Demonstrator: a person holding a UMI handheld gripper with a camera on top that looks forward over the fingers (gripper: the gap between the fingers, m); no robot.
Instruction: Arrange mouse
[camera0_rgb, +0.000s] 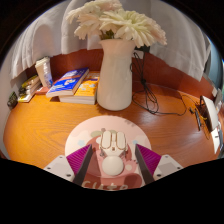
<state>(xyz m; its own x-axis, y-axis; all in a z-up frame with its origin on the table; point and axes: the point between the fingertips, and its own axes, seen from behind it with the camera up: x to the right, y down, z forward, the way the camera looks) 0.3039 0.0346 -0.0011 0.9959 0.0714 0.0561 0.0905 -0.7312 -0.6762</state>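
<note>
A small white and pink mouse (111, 156) sits between my fingers, over a round pink mouse pad (88, 131) on the wooden desk (50, 130). My gripper (113, 150) is shut on the mouse, with both fingertips against its sides. The magenta pads (80, 159) flank it left and right. I cannot tell whether the mouse rests on the pad or hangs just above it.
A tall white vase (115, 74) of pale flowers stands just beyond the pad. A stack of books (72, 86) lies to the left of it, a black cable (152, 100) trails to its right, and a dark device (208, 115) sits at the desk's right edge.
</note>
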